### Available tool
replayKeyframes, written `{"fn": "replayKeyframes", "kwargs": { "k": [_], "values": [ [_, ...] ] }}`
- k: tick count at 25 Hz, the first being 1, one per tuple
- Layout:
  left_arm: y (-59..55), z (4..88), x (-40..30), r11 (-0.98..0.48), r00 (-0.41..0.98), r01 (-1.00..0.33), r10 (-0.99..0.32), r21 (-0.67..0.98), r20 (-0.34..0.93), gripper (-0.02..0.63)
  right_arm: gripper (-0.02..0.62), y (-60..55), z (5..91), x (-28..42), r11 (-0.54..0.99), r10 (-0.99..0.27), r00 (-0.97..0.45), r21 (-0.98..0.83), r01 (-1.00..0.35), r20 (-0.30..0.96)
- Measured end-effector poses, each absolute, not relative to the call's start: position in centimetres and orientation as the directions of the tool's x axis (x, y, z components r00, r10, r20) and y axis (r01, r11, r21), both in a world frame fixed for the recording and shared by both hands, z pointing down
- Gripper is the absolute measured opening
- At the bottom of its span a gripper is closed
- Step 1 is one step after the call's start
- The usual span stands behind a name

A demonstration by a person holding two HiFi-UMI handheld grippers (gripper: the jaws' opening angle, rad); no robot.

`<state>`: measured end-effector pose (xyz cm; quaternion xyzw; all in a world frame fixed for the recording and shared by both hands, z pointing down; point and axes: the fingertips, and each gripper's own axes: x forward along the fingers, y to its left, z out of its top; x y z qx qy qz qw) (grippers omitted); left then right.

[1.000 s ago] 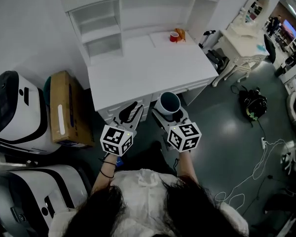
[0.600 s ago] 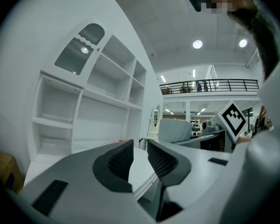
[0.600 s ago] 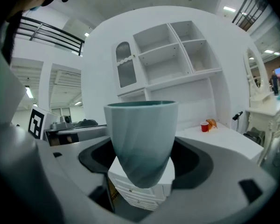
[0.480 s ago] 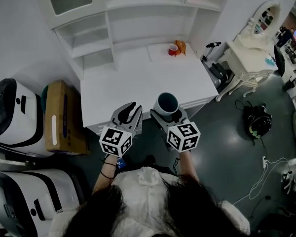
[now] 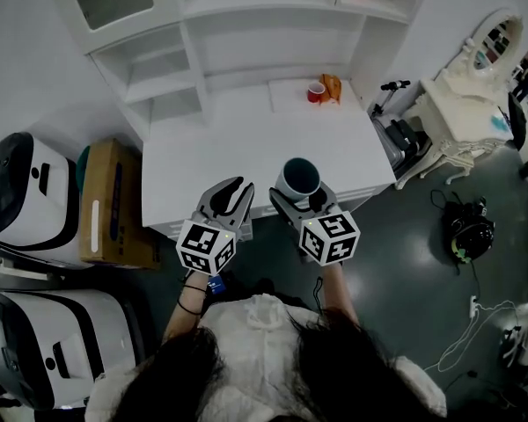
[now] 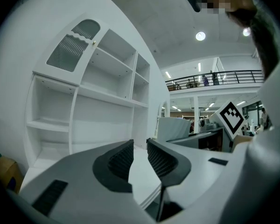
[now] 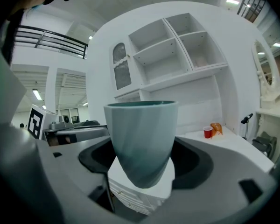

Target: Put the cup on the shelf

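Note:
A teal-grey cup point(image 5: 299, 178) point(image 7: 140, 129) stands upright between the jaws of my right gripper point(image 5: 297, 192) point(image 7: 143, 162), which is shut on its lower half. In the head view the cup hangs over the front edge of the white desk point(image 5: 246, 143). The white shelf unit point(image 5: 189, 55) point(image 7: 177, 55) rises at the back of the desk, and its compartments look bare. My left gripper point(image 5: 232, 197) point(image 6: 136, 158) is just left of the cup at the desk's front edge. Its jaws are shut to a narrow slit with nothing between them.
A small red cup point(image 5: 316, 92) point(image 7: 207, 132) and an orange item point(image 5: 332, 86) sit at the desk's back right. A cardboard box point(image 5: 106, 202) and white machines point(image 5: 22, 200) stand to the left. A white dressing table point(image 5: 475, 69) and floor cables point(image 5: 475, 310) are on the right.
Both grippers and the cup have come closer to the desk; the cup is now over its front edge. The shelf unit looks nearer and larger. The grip has not changed.

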<state>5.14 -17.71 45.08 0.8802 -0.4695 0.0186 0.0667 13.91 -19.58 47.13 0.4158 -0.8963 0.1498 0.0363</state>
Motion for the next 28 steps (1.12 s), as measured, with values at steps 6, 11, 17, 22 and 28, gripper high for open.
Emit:
{"fn": "replayKeyframes", "kwargs": {
  "k": [6, 11, 17, 22, 28],
  "values": [
    [-18.7, 45.3, 5.9, -0.539, 0.549, -0.834, -0.83, 0.116, 0.095, 0.091, 0.339, -20.8, 47.0, 14.4, 0.626, -0.721, -0.665, -0.229, -0.745, 0.195],
    [-19.7, 45.3, 6.8, -0.559, 0.565, -0.825, -0.817, 0.086, 0.113, 0.091, 0.339, -22.4, 45.6, 15.2, 0.636, -0.723, -0.664, -0.193, -0.747, 0.188],
    [-21.8, 44.6, 6.5, -0.585, 0.589, -0.808, -0.801, 0.068, 0.103, 0.091, 0.339, -25.5, 43.3, 14.9, 0.646, -0.737, -0.658, -0.126, -0.753, 0.158],
    [-24.4, 43.4, 5.2, -0.599, 0.601, -0.799, -0.794, 0.051, 0.092, 0.091, 0.339, -29.0, 40.4, 14.0, 0.65, -0.744, -0.653, -0.074, -0.756, 0.137],
    [-28.5, 42.4, 3.3, -0.615, 0.617, -0.787, -0.784, 0.045, 0.068, 0.091, 0.339, -35.2, 34.1, 12.3, 0.667, -0.743, -0.664, 0.027, -0.744, 0.081]
  ]
}}
